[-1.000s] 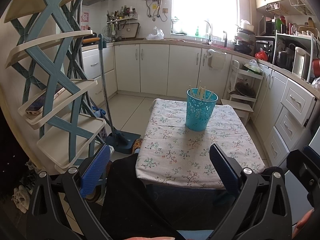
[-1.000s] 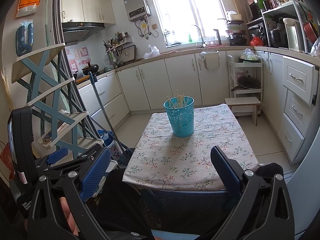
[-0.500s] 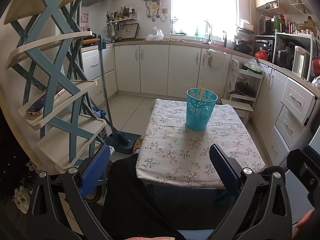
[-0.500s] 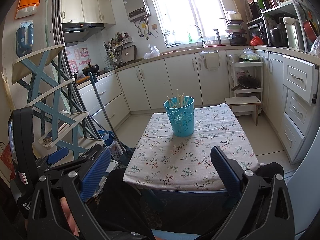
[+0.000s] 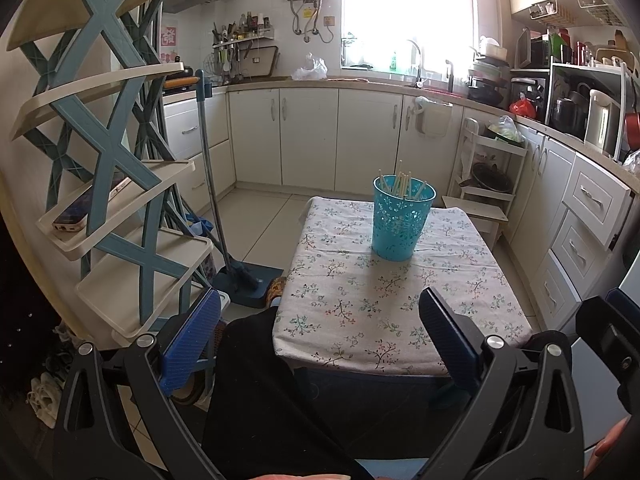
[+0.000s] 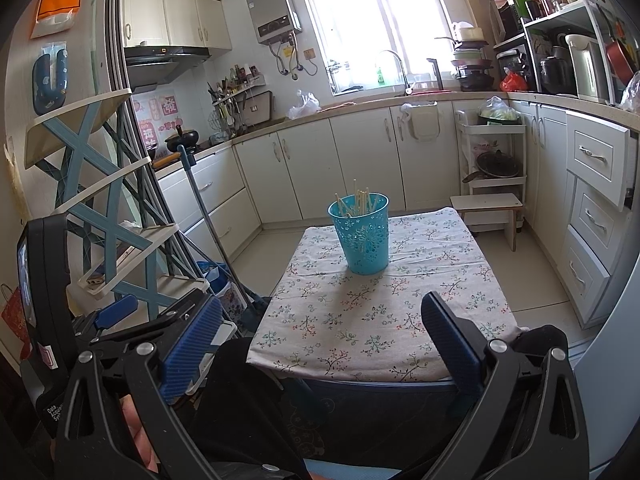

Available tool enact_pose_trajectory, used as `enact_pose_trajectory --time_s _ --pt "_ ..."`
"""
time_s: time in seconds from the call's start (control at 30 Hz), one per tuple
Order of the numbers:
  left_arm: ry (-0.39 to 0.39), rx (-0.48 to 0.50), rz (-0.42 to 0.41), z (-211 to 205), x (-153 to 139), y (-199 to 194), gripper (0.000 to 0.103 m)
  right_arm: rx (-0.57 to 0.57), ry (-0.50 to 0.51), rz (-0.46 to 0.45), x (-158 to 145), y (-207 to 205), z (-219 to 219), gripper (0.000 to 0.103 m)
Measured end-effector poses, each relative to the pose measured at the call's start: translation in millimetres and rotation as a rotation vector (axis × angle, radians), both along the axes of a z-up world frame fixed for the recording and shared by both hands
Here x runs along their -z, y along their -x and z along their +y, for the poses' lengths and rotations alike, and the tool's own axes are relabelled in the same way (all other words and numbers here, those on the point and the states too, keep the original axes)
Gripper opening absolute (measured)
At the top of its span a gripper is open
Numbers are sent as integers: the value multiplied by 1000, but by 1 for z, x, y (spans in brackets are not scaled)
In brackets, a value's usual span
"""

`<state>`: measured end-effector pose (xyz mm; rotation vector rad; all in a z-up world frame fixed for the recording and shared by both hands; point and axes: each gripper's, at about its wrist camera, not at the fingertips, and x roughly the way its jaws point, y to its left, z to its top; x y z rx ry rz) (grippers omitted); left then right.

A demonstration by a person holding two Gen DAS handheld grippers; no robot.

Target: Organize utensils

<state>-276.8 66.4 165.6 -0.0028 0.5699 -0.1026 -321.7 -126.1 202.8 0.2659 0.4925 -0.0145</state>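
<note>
A turquoise perforated basket (image 5: 402, 220) stands upright on the far half of a small table with a floral cloth (image 5: 352, 304). Several pale chopsticks (image 5: 404, 184) stick out of it. The basket also shows in the right wrist view (image 6: 362, 234), with the chopsticks (image 6: 358, 202) inside. My left gripper (image 5: 320, 336) is open and empty, held low in front of the table's near edge. My right gripper (image 6: 322, 340) is open and empty, also short of the near edge. The left gripper's body shows at the left of the right wrist view (image 6: 120, 320).
A blue-and-cream tiered shelf (image 5: 120, 184) with a phone (image 5: 88, 208) stands to the left. A broom and dustpan (image 5: 236, 264) lean beside the table. White cabinets and drawers (image 5: 588, 220) line the back and right. A small wooden stool (image 6: 486, 208) stands behind the table.
</note>
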Motion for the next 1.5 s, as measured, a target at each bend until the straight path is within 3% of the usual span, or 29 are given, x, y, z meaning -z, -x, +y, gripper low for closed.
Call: enact_pose_trajectory --time_s 1.5 --pt "0 17 24 7 0 0 95 1 -1 0 0 1 8 96"
